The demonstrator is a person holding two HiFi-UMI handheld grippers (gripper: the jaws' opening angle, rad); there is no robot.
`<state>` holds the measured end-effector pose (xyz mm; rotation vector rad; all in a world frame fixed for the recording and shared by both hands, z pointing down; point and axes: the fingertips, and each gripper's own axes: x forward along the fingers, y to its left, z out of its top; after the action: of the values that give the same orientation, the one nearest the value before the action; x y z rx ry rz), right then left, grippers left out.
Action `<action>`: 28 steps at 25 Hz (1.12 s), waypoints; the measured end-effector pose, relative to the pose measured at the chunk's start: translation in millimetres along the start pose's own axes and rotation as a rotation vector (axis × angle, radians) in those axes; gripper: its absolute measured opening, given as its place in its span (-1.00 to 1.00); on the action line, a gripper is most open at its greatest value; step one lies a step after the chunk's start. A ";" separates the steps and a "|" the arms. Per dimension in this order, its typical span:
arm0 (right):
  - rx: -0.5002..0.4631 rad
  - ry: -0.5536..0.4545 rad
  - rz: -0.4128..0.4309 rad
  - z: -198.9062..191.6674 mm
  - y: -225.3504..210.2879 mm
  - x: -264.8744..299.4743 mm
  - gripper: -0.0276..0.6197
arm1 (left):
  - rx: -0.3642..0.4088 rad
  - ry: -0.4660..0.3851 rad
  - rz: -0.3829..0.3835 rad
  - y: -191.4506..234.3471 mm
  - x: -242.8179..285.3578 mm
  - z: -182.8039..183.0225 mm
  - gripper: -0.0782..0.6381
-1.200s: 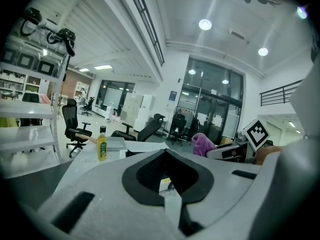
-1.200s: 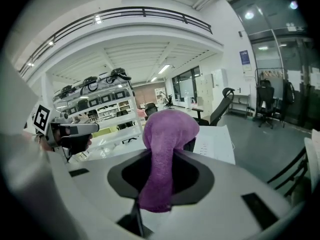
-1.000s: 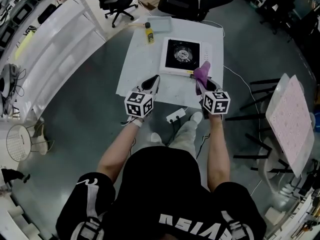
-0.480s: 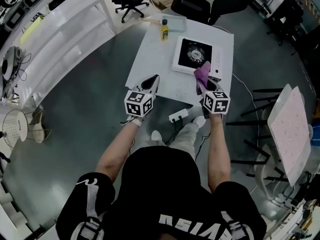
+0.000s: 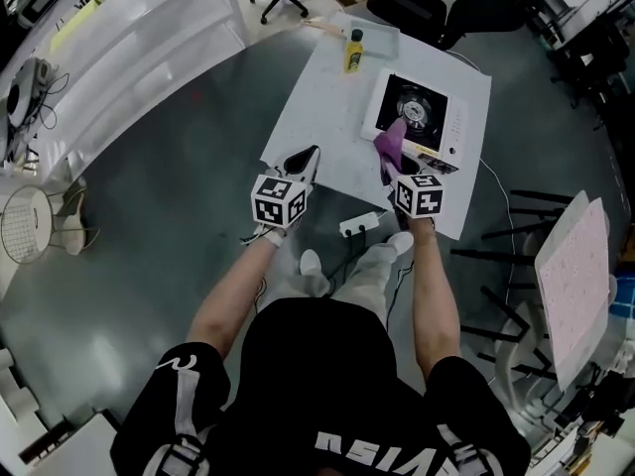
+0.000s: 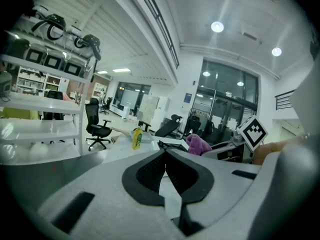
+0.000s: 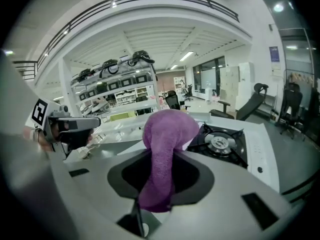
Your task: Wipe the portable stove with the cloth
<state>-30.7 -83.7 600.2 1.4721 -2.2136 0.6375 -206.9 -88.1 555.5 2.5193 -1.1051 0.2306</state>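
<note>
R tool (image 5: 394, 170) clamped on cloth (image 5: 387, 145), which sticks out fwd past the tips, long axis along the jaws. Stove (image 5: 425, 109) sits on worktop (image 5: 317, 117) just ahead of R tool, slightly to its right. Cloth tip is by stove's near-left corner; touching or not, can't tell. L tool (image 5: 310, 157) pinched together, empty, well left of stove, so R hand nearer. Count: 1 stove, 1 cloth, 1 bottle (image 5: 353, 53), 2 tools

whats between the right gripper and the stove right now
Only the purple cloth, clamped in the right gripper and sticking out toward the portable stove. The right gripper view shows it.
</note>
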 end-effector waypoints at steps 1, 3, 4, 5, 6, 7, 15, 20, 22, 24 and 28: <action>-0.009 0.013 0.012 -1.7 3.7 9.5 -0.59 | -0.004 0.003 0.006 5.2 1.6 -3.0 -0.76; -0.029 0.040 0.035 -5.4 11.5 28.5 -0.59 | -0.012 0.010 0.017 15.8 4.1 -8.8 -0.76; -0.039 0.054 0.047 -7.8 15.6 37.8 -0.59 | -0.015 0.014 0.022 20.7 4.9 -12.1 -0.76; -0.048 0.068 0.059 -11.0 19.6 46.8 -0.59 | -0.019 0.019 0.028 25.3 5.3 -16.0 -0.76; -0.055 0.084 0.071 -15.3 23.7 55.7 -0.59 | -0.025 0.026 0.034 29.7 5.4 -20.5 -0.76; -0.060 0.101 0.085 -20.2 27.7 64.7 -0.59 | -0.031 0.032 0.041 34.2 5.2 -25.5 -0.76; -0.103 0.218 0.146 -60.7 40.7 131.3 -0.59 | -0.059 0.084 0.086 68.1 6.7 -62.1 -0.76; -0.101 0.280 0.145 -90.5 38.7 161.4 -0.59 | -0.071 0.110 0.114 83.7 6.8 -82.0 -0.76; -0.097 0.300 0.144 -101.3 40.0 169.7 -0.59 | -0.075 0.117 0.121 87.6 5.9 -86.9 -0.76; -0.090 0.318 0.146 -110.4 41.9 175.7 -0.59 | -0.078 0.123 0.124 89.6 5.1 -90.4 -0.76; -0.070 0.330 0.149 -121.1 45.1 182.9 -0.55 | -0.078 0.126 0.126 89.1 4.0 -92.9 -0.76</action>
<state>-129.1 -134.7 794.9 1.0854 -2.0740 0.7801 -269.6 -108.4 666.1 2.3357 -1.2001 0.3677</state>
